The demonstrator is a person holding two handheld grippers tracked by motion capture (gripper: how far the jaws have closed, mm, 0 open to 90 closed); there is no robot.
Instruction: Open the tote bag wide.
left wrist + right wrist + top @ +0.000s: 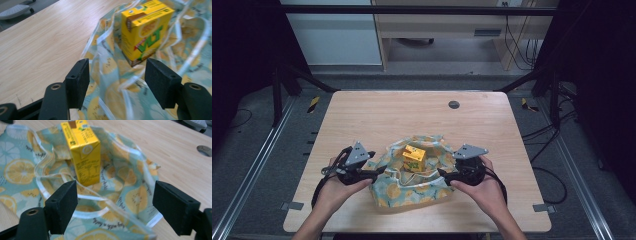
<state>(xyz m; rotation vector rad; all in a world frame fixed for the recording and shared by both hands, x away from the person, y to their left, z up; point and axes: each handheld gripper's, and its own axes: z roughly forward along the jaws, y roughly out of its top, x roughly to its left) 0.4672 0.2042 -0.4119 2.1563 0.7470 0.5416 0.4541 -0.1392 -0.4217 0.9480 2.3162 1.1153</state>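
Carton stands upright on the bag mid-table, loose. I have both the left gripper and right gripper spread, holding nothing. Snagging the bag's rim could tip it, I reckon.

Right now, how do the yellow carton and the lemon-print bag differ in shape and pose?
The carton is a stiff yellow box standing upright; the bag is soft pale-blue cloth, crumpled low and spread open around it. The carton bears green lettering, the bag lemon slices and a white trim. Both rest on the table, and both show yellow.
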